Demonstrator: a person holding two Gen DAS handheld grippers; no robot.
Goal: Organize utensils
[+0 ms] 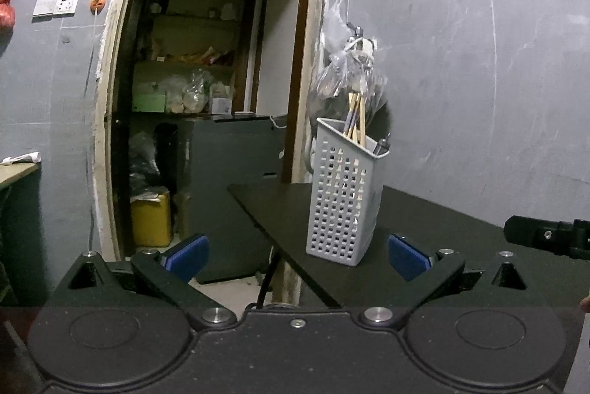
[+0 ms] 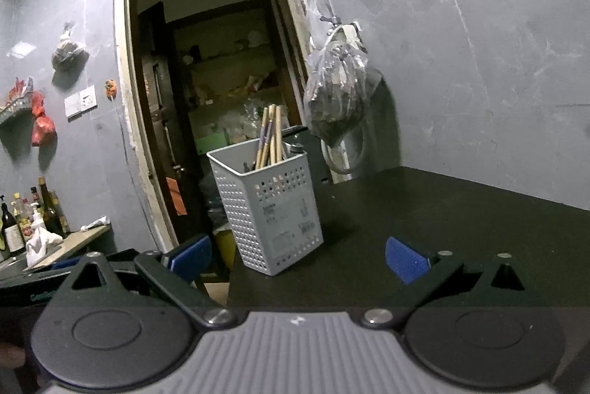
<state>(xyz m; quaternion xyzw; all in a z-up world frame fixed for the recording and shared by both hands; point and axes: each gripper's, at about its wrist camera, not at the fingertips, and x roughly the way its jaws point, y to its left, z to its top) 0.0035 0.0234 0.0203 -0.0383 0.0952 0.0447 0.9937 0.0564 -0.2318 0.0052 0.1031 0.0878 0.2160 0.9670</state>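
Grey wall (image 1: 479,62) and open doorway (image 1: 206,80) behind black table (image 1: 424,220); perforated grey holder (image 1: 343,194) with chopsticks (image 1: 356,115) stands upright near table's left edge. Bottles (image 2: 22,217) show only in right view; left gripper (image 1: 298,255) and right gripper (image 2: 298,257) both spread wide, holding nothing.

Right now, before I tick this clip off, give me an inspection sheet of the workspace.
Surface: dark table, bare apart from the holder.
Job's things: grey perforated utensil holder upright near the table's edge by the doorway; wooden chopsticks standing in it, plus a dark-handled utensil.
Clutter: nothing seen on the table.
Grippers: left gripper and right gripper both open and empty, blue-padded fingers apart, short of the holder.
Cables: nothing seen.
Surroundings: grey wall, open doorway to a storeroom, plastic bag hanging on the wall, bottles on a side counter.
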